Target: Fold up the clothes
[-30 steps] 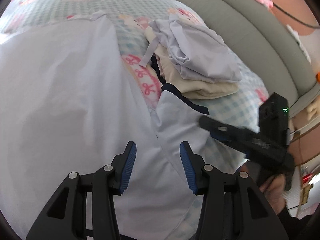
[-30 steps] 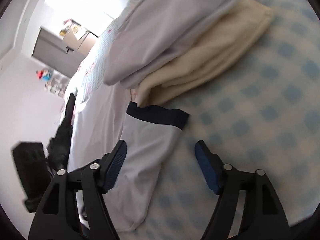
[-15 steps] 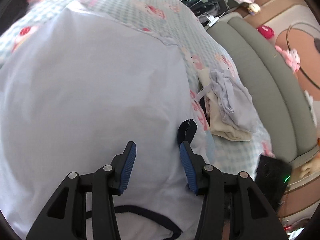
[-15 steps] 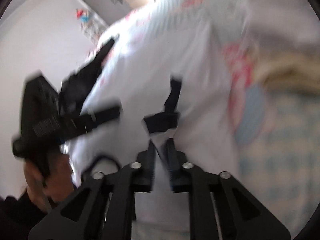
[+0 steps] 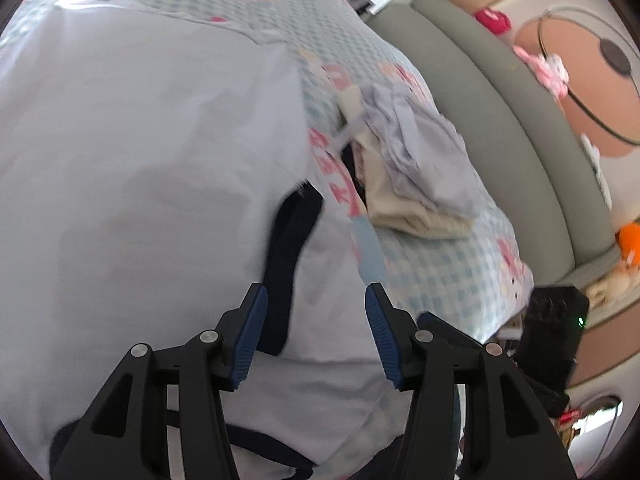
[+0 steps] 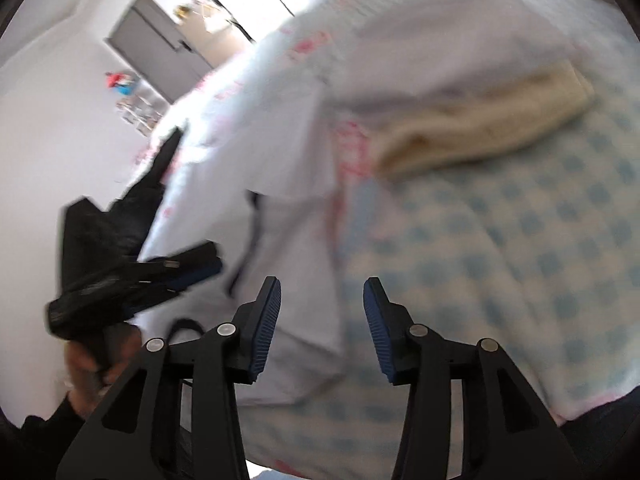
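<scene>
A white shirt (image 5: 140, 140) lies spread on the checked bedsheet (image 5: 440, 272). Its sleeve with the navy cuff (image 5: 294, 240) is folded inward over the body. My left gripper (image 5: 314, 296) hovers just above that sleeve, jaws opening, with nothing pinched between the pads. In the right wrist view, which is blurred, my right gripper (image 6: 322, 286) hangs over the shirt's edge (image 6: 292, 220). Its jaws are opening too and hold nothing. The left gripper (image 6: 188, 270) and the hand holding it show at the left. The right gripper's black body (image 5: 552, 320) sits at the bed's edge.
A pile of folded clothes, cream (image 5: 416, 216) under pale lilac (image 5: 424, 148), lies on the sheet to the right of the shirt. Beyond it runs a grey padded bed frame (image 5: 500, 100) with soft toys (image 5: 628, 236). A grey cabinet (image 6: 160, 48) stands across the room.
The right gripper closed on the navy-cuffed sleeve, carried it across onto the shirt's body, then opened and let it go. The left gripper shifted over the shirt and widened slightly.
</scene>
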{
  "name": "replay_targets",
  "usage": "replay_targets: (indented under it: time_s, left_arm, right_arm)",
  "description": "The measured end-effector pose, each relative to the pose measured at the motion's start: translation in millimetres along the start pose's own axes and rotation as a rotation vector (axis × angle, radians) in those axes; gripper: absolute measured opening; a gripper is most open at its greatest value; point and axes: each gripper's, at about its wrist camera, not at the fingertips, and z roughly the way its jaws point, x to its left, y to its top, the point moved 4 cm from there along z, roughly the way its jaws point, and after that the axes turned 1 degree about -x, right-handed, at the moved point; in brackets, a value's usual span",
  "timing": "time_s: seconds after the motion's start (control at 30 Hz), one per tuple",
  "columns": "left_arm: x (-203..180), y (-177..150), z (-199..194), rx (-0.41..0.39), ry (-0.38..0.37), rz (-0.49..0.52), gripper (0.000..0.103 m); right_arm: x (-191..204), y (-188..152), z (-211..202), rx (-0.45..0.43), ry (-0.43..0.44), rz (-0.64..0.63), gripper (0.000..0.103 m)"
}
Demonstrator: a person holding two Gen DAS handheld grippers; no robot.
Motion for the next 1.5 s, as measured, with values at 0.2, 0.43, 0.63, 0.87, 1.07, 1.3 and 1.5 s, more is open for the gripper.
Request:
replay_targets:
  time_s: [0.2,0.43,0.63,0.87,1.07,1.3,1.5]
  left_arm:
    - [8.6,-13.3,21.2,0.05,0.056,-0.006,0.049]
    - [-13.1,3.2,0.7,-0.032,0.151,0.143,0.003]
    - [11.8,3.9,-5.9,-0.027,0.219,0.082,0.003]
    - [29.5,-1.5,-16.2,-0.021,0.203,0.032,0.008]
    - [6.7,13.9,-24.3,-0.088,0.119,0.122,0.028]
    - [-1.1,-6.1,23.2,0.058,0.168,0.214,0.026]
    - [5.2,-3.0,17.5,0.05,0.236,0.189,0.018]
  right_arm:
    - [11.3,-20.1,4.1,0.071,0.043,-0.085,0.053]
    - [9.4,-33.5,14.4,0.117,-0.047,-0.113,0.052]
    - [3.5,-40.6,0.4,0.108,-0.166,-0.156,0.055]
    - [-2.8,-35.3,2.9,0.148,-0.208,-0.135,0.055]
    - [17.8,8.6,-7.3,0.041,-0.098,-0.172,0.064]
    - [14.6,7.9,50.4,0.114,-0.152,-0.205,0.062]
    - [-6.2,-12.3,35.3,0.118,-0.229,-0.205,0.057]
